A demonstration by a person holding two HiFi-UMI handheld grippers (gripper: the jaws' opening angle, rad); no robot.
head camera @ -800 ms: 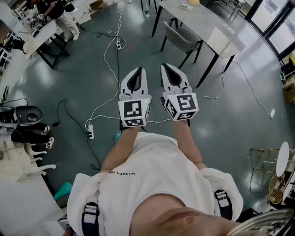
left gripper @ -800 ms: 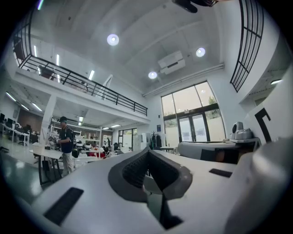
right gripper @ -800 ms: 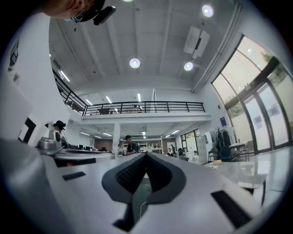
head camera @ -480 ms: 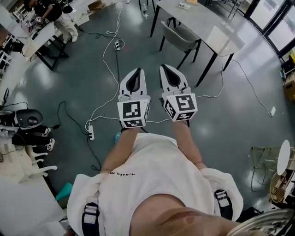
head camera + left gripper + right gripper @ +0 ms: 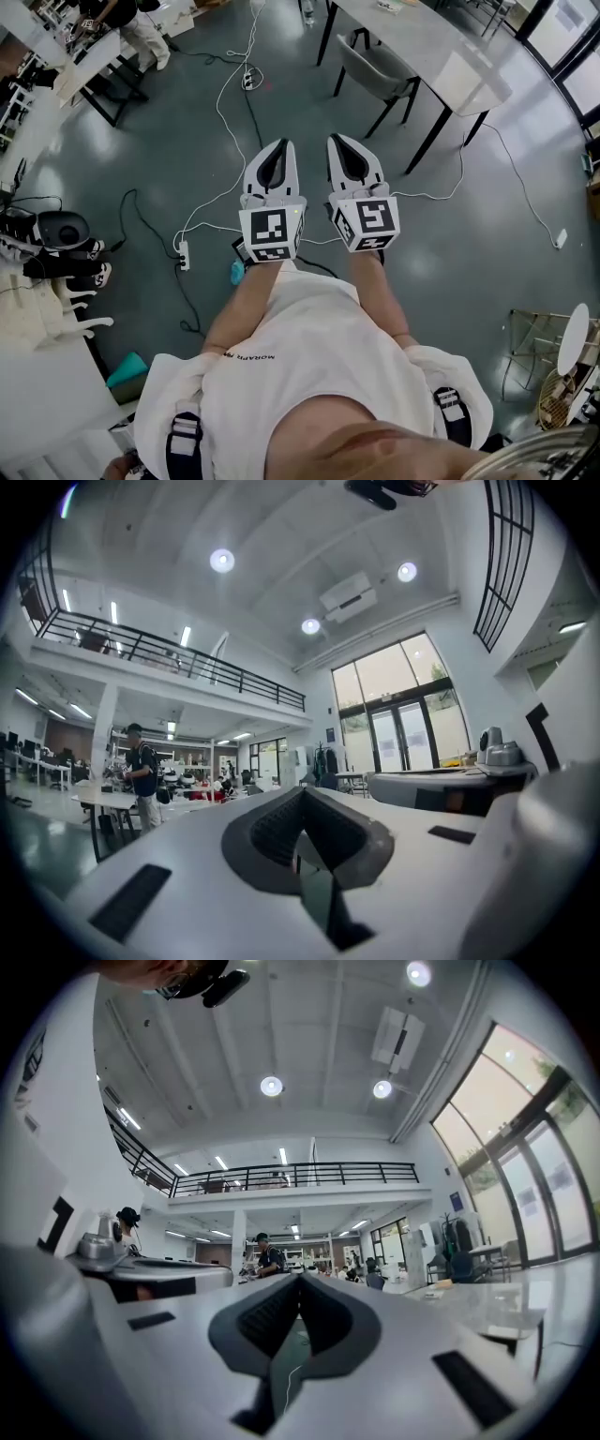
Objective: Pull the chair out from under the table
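- Chair (image 5: pixel 375 75): seat tucked under the table (image 5: pixel 441 56) on its near long side, back facing us, untouched.
- Left gripper (image 5: pixel 279 146) and right gripper (image 5: pixel 337 141): jaws fully closed on both, nothing held. They sit side by side, held level, well short of the table.
- Step: looks like the approach. Pull not started.
- Next: get up to the table, open one gripper, clamp the chair back, then drag it straight away from the table.

Left claw (image 5: pixel 302 799) closed, empty; person (image 5: pixel 142 775) standing far left by table (image 5: pixel 112 802); glass doors (image 5: pixel 398 726) ahead
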